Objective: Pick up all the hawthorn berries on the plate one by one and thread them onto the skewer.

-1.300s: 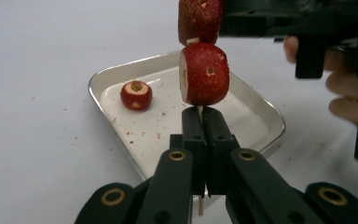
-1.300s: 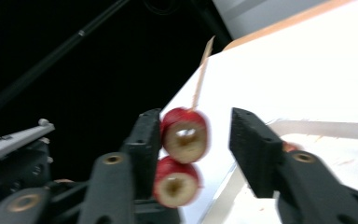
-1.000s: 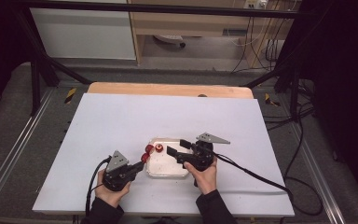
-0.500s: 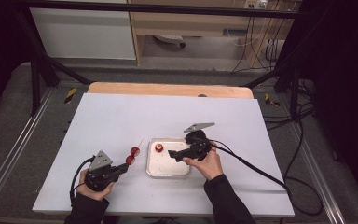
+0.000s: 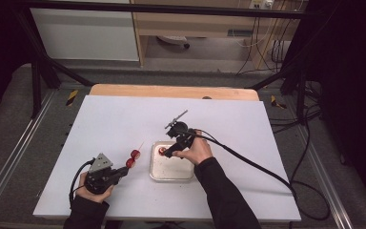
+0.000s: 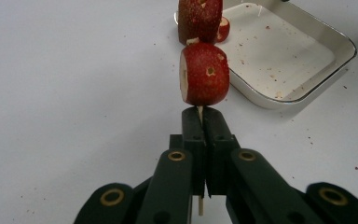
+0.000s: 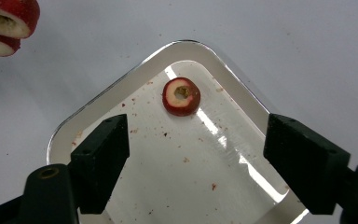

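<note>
Skewered fruit slices have drawn left, away from the tray.
Left hand-held gripper clenches the skewer stick above the worktop; right hand-held gripper, jaws released, hovers over the tray's lone slice.

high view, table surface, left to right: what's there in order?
left claw → skewered fruit pieces → tray → right hand
</note>
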A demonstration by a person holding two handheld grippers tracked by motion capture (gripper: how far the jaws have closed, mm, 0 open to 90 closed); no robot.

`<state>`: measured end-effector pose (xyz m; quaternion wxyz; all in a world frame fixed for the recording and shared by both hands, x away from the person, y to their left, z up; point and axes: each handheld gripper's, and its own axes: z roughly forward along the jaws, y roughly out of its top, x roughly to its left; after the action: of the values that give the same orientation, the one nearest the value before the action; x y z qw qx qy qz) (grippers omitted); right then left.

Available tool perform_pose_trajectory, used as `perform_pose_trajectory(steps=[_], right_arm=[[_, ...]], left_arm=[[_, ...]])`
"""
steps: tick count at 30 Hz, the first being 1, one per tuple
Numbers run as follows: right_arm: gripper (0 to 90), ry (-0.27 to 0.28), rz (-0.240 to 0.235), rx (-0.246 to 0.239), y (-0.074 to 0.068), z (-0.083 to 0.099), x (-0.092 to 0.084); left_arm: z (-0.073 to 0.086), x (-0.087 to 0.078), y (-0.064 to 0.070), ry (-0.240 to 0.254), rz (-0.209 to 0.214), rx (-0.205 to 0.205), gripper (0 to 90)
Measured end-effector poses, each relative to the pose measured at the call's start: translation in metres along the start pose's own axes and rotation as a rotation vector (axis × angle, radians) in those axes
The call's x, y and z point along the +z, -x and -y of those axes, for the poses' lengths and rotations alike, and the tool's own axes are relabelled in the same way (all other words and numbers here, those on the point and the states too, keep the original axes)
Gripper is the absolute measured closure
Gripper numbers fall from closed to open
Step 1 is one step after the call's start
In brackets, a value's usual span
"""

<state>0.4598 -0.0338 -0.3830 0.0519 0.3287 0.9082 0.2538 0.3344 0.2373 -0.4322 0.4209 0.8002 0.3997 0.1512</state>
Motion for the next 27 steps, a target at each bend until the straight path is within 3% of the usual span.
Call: perform_pose_trajectory(steps=[7,15,27], right_arm=[[33.8,-0.059,-0.025,-0.038,-0.002,-0.019,0.018],[44.1,-0.112,-0.047,-0.056,-0.001,-0.025,0.038],[57.0,-0.142,-0.063,-0.057,0.000,-0.029,0.047]], left_arm=[[0.000,0.000,-0.001,-0.005,-0.005,0.000,88.5],[0.001,0.001,-0.001,-0.009,-0.008,0.000,88.5],[0.001,0.002,0.000,-0.017,-0.010,0.016,88.5]])
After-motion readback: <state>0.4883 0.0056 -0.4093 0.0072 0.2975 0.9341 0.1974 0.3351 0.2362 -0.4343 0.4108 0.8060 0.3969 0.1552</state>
